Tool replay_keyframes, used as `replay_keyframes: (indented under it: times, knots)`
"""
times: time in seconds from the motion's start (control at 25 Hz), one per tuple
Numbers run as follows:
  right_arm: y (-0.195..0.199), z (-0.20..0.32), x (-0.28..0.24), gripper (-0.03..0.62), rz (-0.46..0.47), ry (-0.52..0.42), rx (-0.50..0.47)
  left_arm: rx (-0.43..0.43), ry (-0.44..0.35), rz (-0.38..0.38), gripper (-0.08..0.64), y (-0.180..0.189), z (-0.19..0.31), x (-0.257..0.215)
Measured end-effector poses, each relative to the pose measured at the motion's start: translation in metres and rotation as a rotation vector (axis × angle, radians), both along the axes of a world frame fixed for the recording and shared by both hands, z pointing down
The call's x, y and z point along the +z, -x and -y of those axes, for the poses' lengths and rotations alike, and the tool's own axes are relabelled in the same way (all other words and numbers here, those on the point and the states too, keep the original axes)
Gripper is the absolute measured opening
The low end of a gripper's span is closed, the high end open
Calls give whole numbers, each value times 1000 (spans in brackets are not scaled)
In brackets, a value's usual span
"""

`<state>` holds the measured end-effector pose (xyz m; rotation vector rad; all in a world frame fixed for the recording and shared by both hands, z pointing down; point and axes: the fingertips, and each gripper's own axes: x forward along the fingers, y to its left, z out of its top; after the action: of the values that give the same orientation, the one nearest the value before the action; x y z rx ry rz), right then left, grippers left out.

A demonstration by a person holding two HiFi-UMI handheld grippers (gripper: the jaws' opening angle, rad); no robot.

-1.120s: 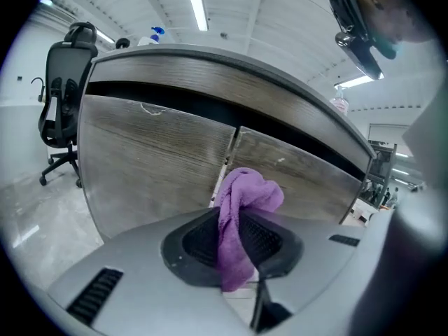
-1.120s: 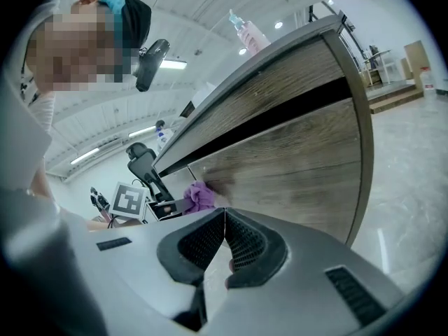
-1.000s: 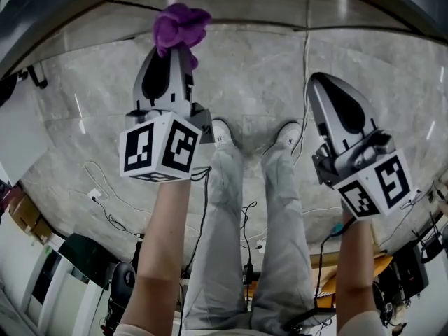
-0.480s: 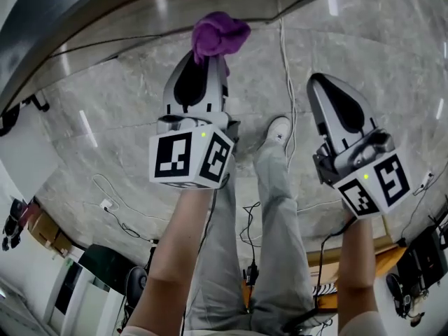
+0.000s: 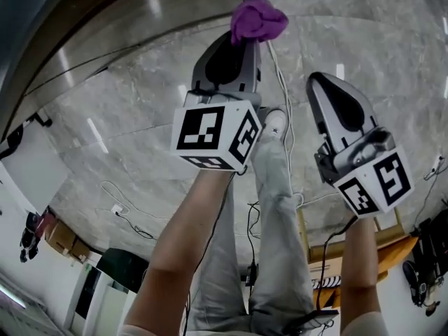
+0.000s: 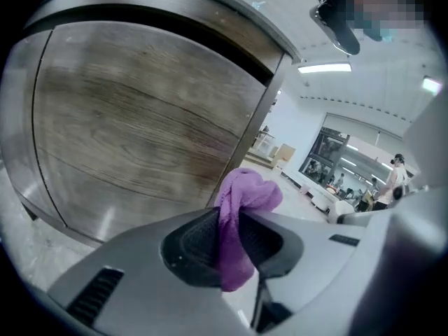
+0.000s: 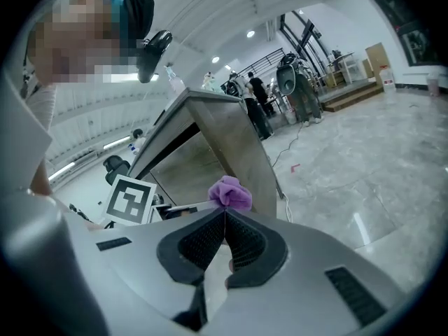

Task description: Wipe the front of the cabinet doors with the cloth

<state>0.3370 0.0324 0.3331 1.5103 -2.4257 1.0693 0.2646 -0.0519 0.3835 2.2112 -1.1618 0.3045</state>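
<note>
Cloth: one purple cloth (image 6: 241,208), bunched into a soft wad, pinched between the left gripper's pads with a knot bulging past the tips and a tail hanging behind them.
Where it is: at the tip of the left gripper, near the right-hand edge of the cabinet; no view shows whether it touches the wood.
Handling: likely light, limp and compressible, with no risk of breakage. It should drag well on the panel but could slide out under a hard push. The grip sits mid-wad, which leaves enough free fabric in front to meet the door.
Cabinet door (image 6: 133,131): a wood-grain front fills the left of the left gripper view. One broad panel is plain, and a seam near its left edge suggests a second; I cannot count further.
Left gripper (image 5: 241,39): jaws clamped on the cloth, aimed toward the cabinet.
Right gripper (image 5: 320,82): jaws pressed together with nothing between them, held well apart from the cabinet.
Count: two grippers, one cloth.
</note>
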Motion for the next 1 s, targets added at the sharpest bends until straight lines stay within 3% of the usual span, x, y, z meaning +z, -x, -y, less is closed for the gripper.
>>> replay_keyframes:
  times: [0.16,0.52,1.0]
  knots:
    - [-11,-3,4,28,-6,7,14,-16,13,-4,71,-11,14,11]
    - [-12,-5,2,28,-25,8,29,-4,2,17,71,2,26,11]
    - [66,13,9,28,-28,7,-3,-9,-21,53,71,98,48,20]
